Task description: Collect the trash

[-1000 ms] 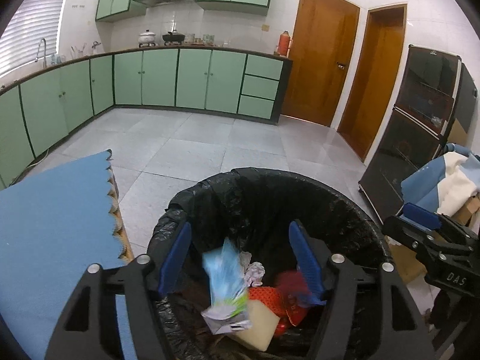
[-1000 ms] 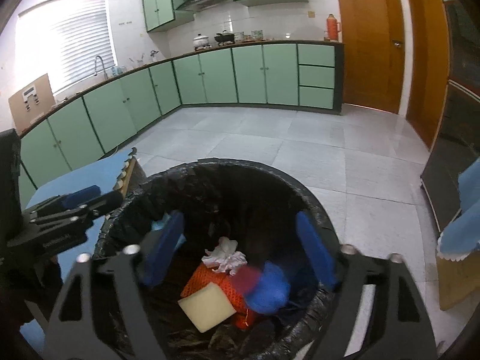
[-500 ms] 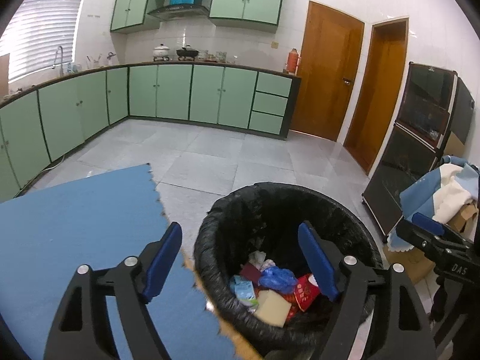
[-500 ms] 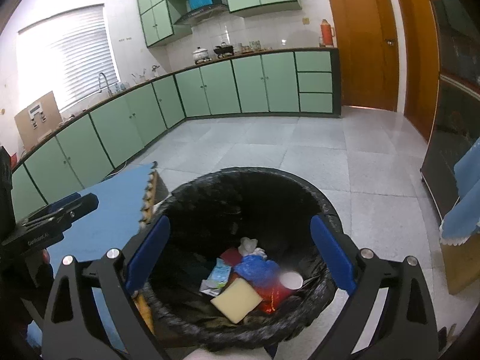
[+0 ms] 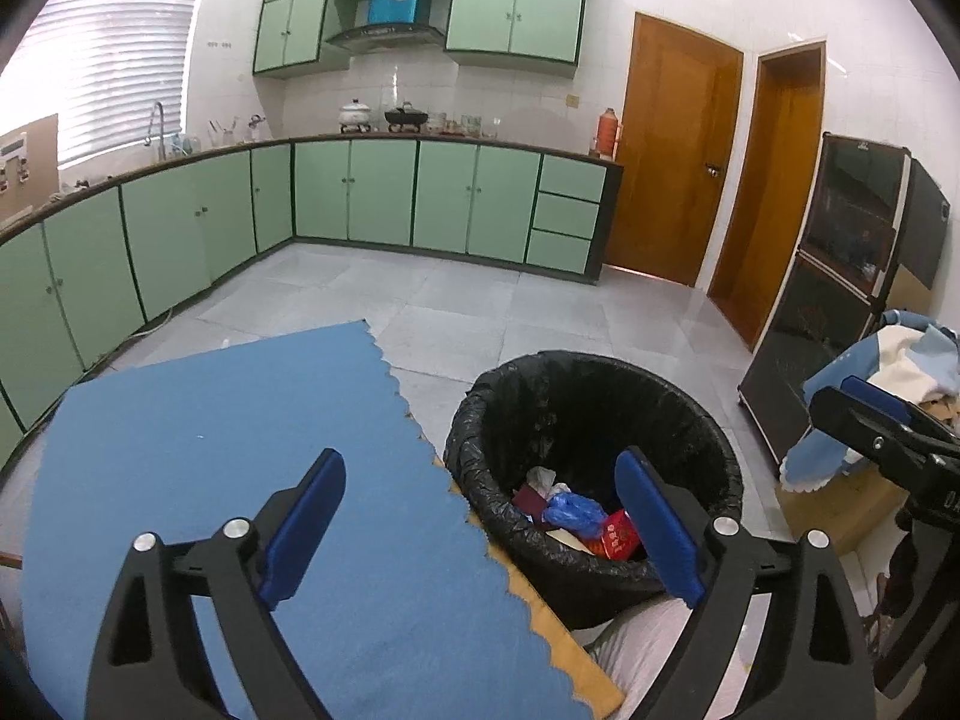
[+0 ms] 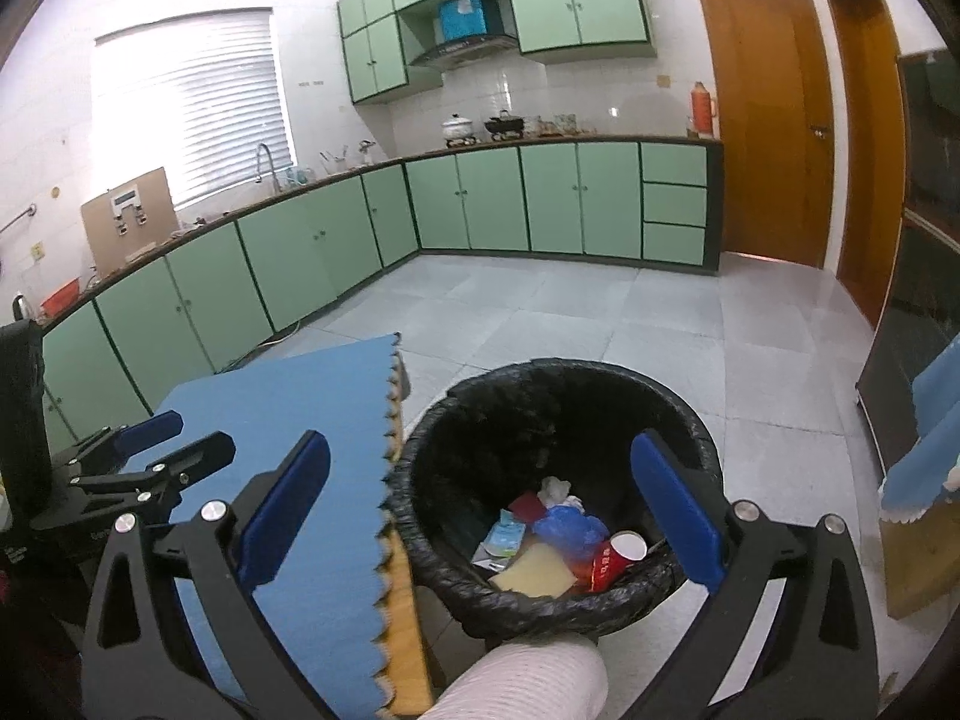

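Left gripper (image 5: 480, 522): fingers spread wide, nothing between the pads; it fills the bottom of the left view. Right gripper (image 6: 480, 516): likewise spread and empty, bottom of the right view. Each gripper also shows at the edge of the other's view, left one at lower left (image 6: 126, 462), right one at right (image 5: 882, 438).

Blue mat (image 5: 228, 480) with a zigzag edge lies lower left in both views, on a wooden board (image 6: 405, 630). A pale ribbed sleeve (image 6: 528, 684) sits at bottom centre.

Bin (image 6: 702, 450), lined with a black bag, stands just right of the mat, centre-right in both views. Trash lies at its bottom: yellow sponge (image 6: 534, 570), red cup (image 6: 618, 555), blue bag (image 6: 567, 531), white tissue (image 6: 555, 489), light-blue wrapper (image 6: 504, 534).

Beyond, grey tiled floor (image 5: 480, 300). Green cabinets (image 5: 384, 192) run across the middle. Two wooden doors (image 5: 678, 150) upper right; window blind (image 6: 192, 96) upper left.
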Demonstrator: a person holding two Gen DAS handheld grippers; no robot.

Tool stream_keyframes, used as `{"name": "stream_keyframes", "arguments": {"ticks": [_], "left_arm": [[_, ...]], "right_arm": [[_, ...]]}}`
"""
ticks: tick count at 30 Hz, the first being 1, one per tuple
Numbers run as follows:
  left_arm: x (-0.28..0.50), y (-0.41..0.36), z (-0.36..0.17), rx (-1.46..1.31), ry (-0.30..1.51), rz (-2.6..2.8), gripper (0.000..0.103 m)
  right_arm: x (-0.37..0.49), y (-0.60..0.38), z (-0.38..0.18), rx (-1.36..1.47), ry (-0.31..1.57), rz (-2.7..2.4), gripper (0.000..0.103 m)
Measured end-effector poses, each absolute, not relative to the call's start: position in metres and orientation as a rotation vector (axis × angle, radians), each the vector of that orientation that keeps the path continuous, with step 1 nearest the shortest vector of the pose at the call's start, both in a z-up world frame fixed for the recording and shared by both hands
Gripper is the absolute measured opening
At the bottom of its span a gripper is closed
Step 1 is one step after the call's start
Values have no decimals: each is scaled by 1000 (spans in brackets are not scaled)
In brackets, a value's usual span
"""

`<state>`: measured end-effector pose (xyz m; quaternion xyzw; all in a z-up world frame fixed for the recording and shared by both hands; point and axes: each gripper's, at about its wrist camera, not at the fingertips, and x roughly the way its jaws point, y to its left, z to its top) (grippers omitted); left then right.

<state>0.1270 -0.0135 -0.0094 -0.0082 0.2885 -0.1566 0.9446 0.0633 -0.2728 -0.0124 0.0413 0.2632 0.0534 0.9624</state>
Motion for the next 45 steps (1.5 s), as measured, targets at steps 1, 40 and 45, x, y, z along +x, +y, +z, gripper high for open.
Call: {"name": "stream_keyframes", "arguments": {"ticks": [1,40,45], "left_arm": [[123,-12,-6,-17,582,-317,90],[93,-8,17,-16,532,-288,91],[93,-7,17,-13,533,-289,91]], "right_arm": [[60,-270,-11,82,534,110,98],[60,-254,-12,43,573,145,98],[59,-255,-11,45,569,145,98]]}}
